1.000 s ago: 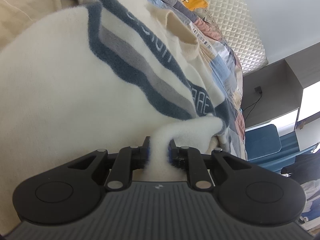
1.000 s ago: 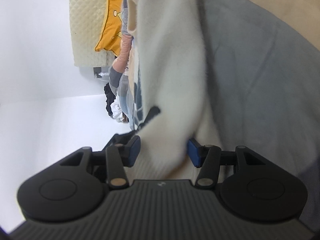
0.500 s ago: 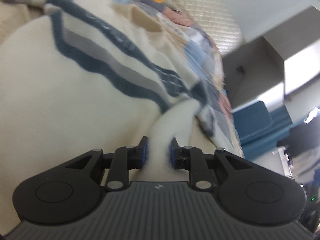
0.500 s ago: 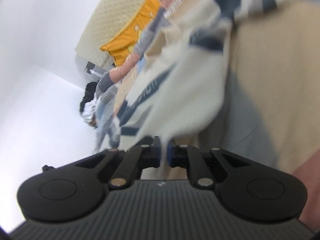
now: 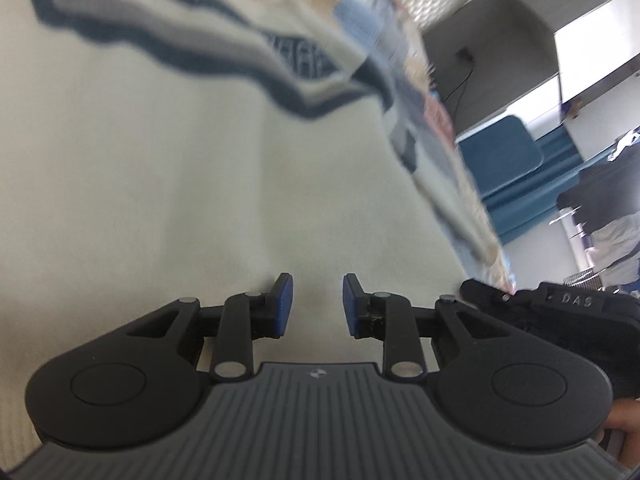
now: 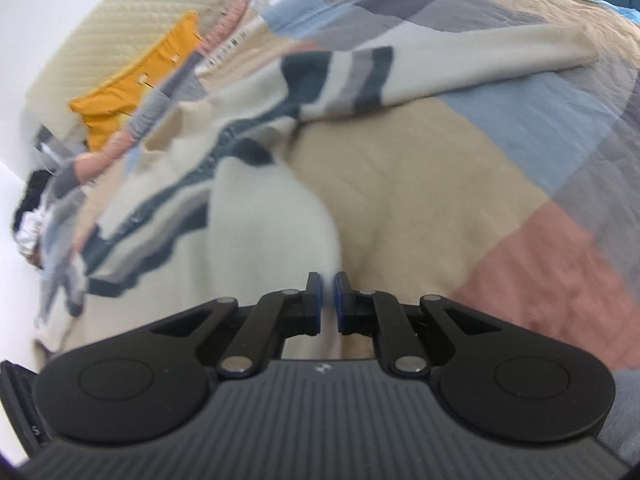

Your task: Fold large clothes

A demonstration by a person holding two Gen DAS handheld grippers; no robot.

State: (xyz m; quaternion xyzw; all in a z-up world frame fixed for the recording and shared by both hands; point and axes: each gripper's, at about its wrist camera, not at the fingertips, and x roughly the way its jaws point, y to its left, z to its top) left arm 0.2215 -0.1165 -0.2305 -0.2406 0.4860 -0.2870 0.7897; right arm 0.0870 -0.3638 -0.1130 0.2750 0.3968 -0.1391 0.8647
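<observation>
A large cream fleece sweater [image 5: 160,160] with navy and grey stripes lies on a patchwork bed. My left gripper [image 5: 316,304] hovers just over its plain cream body, jaws open, nothing between the blue pads. In the right wrist view the sweater [image 6: 256,200] spreads to the left, one sleeve [image 6: 460,64] reaching to the upper right. My right gripper [image 6: 328,300] is shut on the sweater's cream edge, pinched between its pads. The right gripper's body also shows at the right edge of the left wrist view [image 5: 560,320].
The patchwork quilt [image 6: 500,208] covers the bed. A quilted cream headboard [image 6: 120,52] and an orange pillow [image 6: 136,92] stand at the far end. A blue chair [image 5: 504,152] and dark clothes [image 5: 604,204] are beside the bed.
My left gripper has let go of the fold of sweater and opened. My right gripper closed on the sweater's edge and swung so the sweater now lies flat over the quilt.
</observation>
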